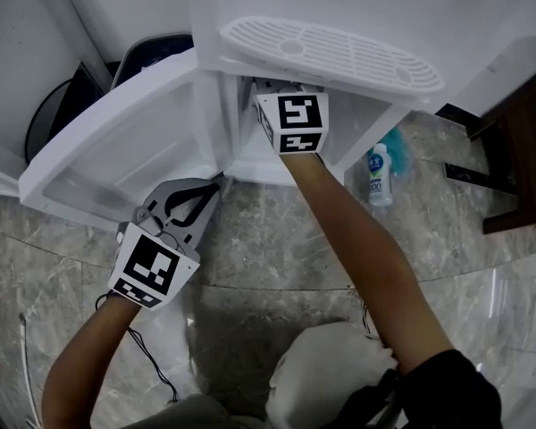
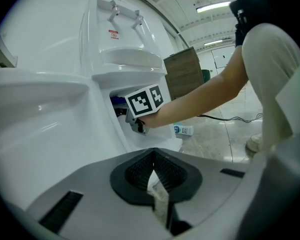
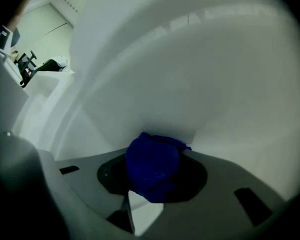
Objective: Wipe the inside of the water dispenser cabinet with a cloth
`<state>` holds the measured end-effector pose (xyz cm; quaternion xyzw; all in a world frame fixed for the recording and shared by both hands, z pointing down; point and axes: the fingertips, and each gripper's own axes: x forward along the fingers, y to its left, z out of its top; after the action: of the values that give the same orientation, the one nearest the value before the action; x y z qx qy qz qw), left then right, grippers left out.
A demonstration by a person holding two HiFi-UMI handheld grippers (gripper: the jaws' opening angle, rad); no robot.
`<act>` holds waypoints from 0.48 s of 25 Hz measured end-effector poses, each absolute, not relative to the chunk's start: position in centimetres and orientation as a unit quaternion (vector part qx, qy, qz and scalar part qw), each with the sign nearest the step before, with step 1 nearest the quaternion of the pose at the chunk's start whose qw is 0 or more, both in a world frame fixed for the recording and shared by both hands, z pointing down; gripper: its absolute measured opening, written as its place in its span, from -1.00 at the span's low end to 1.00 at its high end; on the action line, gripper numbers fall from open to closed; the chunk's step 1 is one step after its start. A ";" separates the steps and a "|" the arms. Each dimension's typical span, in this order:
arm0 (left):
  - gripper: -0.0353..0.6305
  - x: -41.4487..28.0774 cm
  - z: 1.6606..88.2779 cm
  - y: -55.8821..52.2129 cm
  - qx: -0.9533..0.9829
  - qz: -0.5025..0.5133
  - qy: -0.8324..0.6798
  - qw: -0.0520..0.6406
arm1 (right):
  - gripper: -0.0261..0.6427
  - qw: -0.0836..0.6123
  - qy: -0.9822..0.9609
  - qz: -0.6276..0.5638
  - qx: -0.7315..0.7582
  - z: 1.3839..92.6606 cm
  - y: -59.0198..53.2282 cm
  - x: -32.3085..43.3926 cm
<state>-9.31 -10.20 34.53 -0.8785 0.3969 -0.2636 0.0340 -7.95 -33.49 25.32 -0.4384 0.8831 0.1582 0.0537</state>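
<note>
The white water dispenser (image 1: pixel 330 52) stands with its lower cabinet door (image 1: pixel 116 155) swung open to the left. My right arm reaches into the cabinet, and only the right gripper's marker cube (image 1: pixel 292 121) shows at the opening. Inside, the right gripper (image 3: pixel 152 176) is shut on a bunched blue cloth (image 3: pixel 152 164), close to the white inner wall (image 3: pixel 190 84). My left gripper (image 1: pixel 213 186) hovers outside by the door's lower edge, shut with nothing in it. The left gripper view shows its closed jaws and the right arm entering the cabinet (image 2: pixel 121 115).
A small plastic bottle (image 1: pixel 380 175) lies on the marble floor right of the dispenser, beside a teal object (image 1: pixel 400 150). Dark wooden furniture (image 1: pixel 527 150) stands at the far right. A black bin (image 1: pixel 62 114) sits behind the open door. Thin cables trail on the floor.
</note>
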 end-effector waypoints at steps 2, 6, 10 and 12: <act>-0.87 -9.5 34.4 -10.3 -0.878 -0.258 0.401 0.025 | -0.57 0.038 0.884 0.149 -0.441 25.4 -35.3 -8.1; -0.87 -9.9 33.6 -10.8 -0.878 -0.246 0.410 0.014 | -0.57 0.029 0.887 0.154 -0.434 25.4 -35.8 -8.1; -0.87 -10.6 32.8 -10.8 -0.875 -0.248 0.414 0.023 | -0.57 0.038 0.899 0.146 -0.412 25.7 -32.7 -7.8; -0.87 -11.1 32.4 -10.8 -0.874 -0.248 0.417 0.026 | -0.57 0.047 0.910 0.135 -0.389 25.7 -30.1 -7.7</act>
<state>-11.09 -10.80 32.43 -0.8740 0.4174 -0.2476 0.0262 -7.73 -30.14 25.75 -0.3887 0.9101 0.1353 0.0473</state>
